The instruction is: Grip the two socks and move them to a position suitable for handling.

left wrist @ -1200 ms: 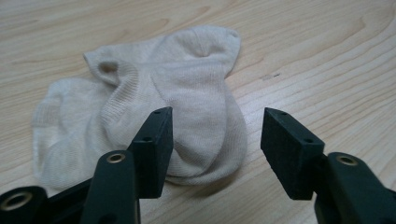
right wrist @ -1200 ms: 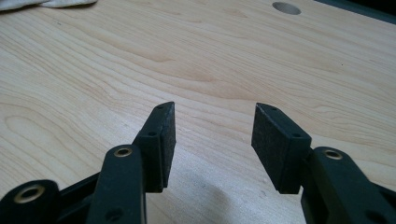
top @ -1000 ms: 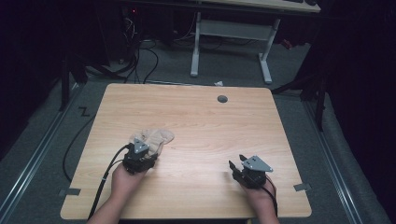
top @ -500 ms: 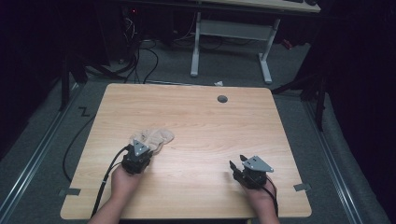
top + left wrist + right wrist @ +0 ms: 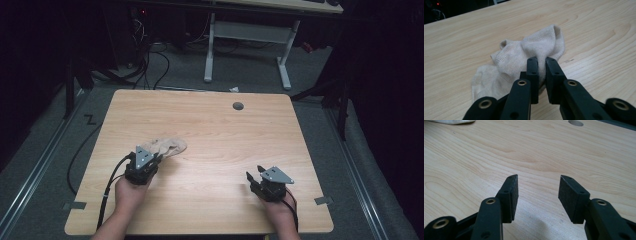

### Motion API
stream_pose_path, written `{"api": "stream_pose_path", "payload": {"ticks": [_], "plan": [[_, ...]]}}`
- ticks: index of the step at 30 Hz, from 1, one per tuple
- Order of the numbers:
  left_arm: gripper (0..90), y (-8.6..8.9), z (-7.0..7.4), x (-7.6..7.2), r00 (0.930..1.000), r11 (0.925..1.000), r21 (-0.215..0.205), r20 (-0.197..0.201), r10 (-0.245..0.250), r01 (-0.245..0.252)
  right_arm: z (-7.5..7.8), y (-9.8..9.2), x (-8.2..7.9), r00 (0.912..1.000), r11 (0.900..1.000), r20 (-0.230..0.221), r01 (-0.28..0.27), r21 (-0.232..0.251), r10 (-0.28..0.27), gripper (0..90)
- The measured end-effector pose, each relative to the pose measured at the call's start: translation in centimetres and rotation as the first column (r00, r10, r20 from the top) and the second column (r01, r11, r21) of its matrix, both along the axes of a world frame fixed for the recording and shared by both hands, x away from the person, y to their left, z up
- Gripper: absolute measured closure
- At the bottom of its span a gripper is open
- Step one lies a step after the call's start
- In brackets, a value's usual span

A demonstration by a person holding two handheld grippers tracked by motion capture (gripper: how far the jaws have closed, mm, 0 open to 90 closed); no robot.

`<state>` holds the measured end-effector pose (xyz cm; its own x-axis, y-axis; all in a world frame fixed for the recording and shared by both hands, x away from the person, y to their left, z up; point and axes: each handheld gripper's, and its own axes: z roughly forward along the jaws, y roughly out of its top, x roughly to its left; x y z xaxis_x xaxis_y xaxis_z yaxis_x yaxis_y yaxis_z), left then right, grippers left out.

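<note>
Left hand-held gripper (image 5: 541,62), jaws just closed further, pinching a fold of the beige sock (image 5: 524,57); sock bunched at the grip, remainder spread on the wooden desk (image 5: 599,30); in the high view, sock (image 5: 167,146) at the desk's (image 5: 210,120) left half, just beyond the left hand-held gripper (image 5: 150,159). Right hand-held gripper (image 5: 537,195), jaws wide apart with nothing between, low over bare desk (image 5: 536,152) near the front right (image 5: 256,180); round cable hole (image 5: 238,106) near the far edge.
</note>
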<state>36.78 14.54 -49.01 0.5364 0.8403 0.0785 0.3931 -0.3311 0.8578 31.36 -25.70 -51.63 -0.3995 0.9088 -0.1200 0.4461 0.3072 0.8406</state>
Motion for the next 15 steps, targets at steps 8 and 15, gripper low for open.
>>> {"api": "stream_pose_path", "payload": {"ticks": [8,15], "plan": [[82.2,-1.8,0.6,-1.9,0.9937,0.9937,-0.002,0.007,-0.112,0.112,0.0,0.1,0.1,1.0,1.0,-0.001,-0.004,-0.002,0.004,50.5],[81.9,-6.8,-0.6,-6.3,0.9278,0.9269,0.051,-0.053,-0.369,0.372,0.2,0.6,0.3,0.9997,1.0,0.004,-0.023,0.002,0.023,50.2]]}}
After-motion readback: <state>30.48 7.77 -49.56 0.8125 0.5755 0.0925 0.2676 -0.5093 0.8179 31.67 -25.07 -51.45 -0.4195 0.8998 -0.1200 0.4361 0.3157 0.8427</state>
